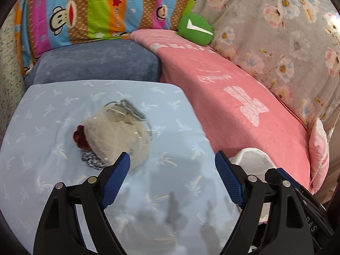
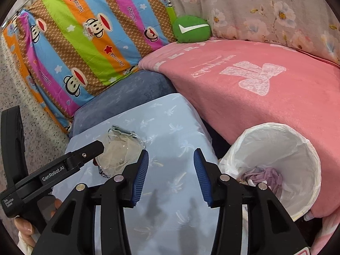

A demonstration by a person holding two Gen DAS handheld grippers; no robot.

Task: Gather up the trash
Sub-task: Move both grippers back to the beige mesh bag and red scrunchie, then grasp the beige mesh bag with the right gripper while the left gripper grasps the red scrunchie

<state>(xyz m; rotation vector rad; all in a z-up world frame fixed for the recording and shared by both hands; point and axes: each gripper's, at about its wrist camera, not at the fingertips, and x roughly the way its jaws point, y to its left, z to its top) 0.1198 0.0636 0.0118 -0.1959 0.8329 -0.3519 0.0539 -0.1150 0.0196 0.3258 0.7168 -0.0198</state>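
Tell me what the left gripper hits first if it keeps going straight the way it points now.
Most likely the light blue cloth of the table, just right of the clear plastic bag. The left gripper is open and empty, angled down; the bag sits by its left finger. Depth is hard to judge.

Worktop (image 1: 174,106), pale blue cloth with palm print

Bears one cluster: clear crumpled plastic bag (image 1: 119,131), red scrap (image 1: 79,137) touching its left side, black-and-white patterned scrap (image 1: 92,161) at its near edge.

Pale-blue palm-print table (image 1: 63,106), blue cushion (image 1: 95,63), pink blanket (image 2: 255,106) on sofa prob., striped monkey-print pillow (image 2: 85,42)
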